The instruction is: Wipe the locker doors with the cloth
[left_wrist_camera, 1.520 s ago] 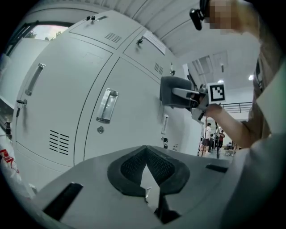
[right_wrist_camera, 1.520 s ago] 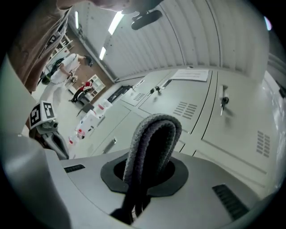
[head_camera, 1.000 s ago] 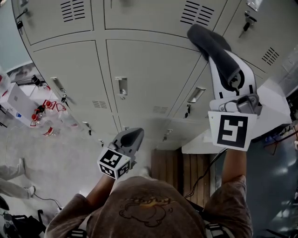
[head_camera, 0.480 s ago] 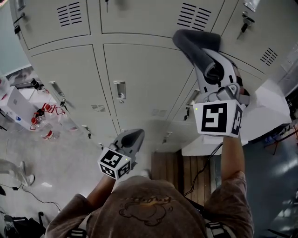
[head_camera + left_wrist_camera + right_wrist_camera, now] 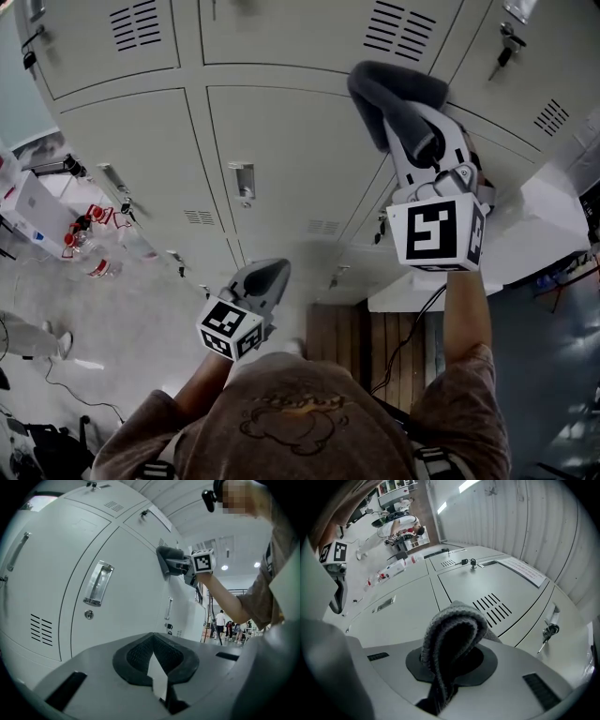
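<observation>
The right gripper (image 5: 417, 141), clamped on the grey cloth (image 5: 394, 89), has slid left along the locker door (image 5: 291, 141) and now presses the cloth at the frame's upper centre-right, so wiping looks under way. The left gripper (image 5: 265, 278) stays lower centre-left, jaws together and empty.

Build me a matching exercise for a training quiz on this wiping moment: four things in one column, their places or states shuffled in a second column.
Column one:
1. cloth
2. left gripper
3. right gripper
4. key

Column two:
A. dangles from the lockers
B. held low, jaws shut, nothing between them
C. raised, jaws shut on the cloth
D. grey, folded, against the lockers

Pairs: 1-D, 2-B, 3-C, 4-A
</observation>
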The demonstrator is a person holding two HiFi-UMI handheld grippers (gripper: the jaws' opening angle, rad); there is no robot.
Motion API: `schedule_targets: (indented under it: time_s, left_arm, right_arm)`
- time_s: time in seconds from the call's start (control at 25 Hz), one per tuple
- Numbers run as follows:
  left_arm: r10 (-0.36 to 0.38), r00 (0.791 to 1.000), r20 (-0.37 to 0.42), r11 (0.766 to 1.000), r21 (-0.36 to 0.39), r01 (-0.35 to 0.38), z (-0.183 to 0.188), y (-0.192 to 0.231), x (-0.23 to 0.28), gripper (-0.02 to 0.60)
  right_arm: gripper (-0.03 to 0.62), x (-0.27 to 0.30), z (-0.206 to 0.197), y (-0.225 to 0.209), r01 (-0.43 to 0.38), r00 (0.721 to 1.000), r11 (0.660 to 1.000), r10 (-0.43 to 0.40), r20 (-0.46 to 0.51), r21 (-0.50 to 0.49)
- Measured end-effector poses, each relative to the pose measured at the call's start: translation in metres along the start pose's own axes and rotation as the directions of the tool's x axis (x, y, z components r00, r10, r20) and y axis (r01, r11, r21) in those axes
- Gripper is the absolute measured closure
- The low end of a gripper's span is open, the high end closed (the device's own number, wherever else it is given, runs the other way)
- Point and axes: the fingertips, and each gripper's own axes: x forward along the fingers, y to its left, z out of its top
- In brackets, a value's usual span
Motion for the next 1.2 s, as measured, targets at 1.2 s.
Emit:
schedule_targets:
  time_s: [1.2]
  left_arm:
    - [0.01, 0.999, -0.032, 1.0, -0.017, -0.011, -0.016, -0.006, -0.006, 0.578]
  right_arm:
    - [0.557, -0.002, -0.054, 0.14, -0.138, 0.988, 0.99, 0.135, -0.069, -0.036]
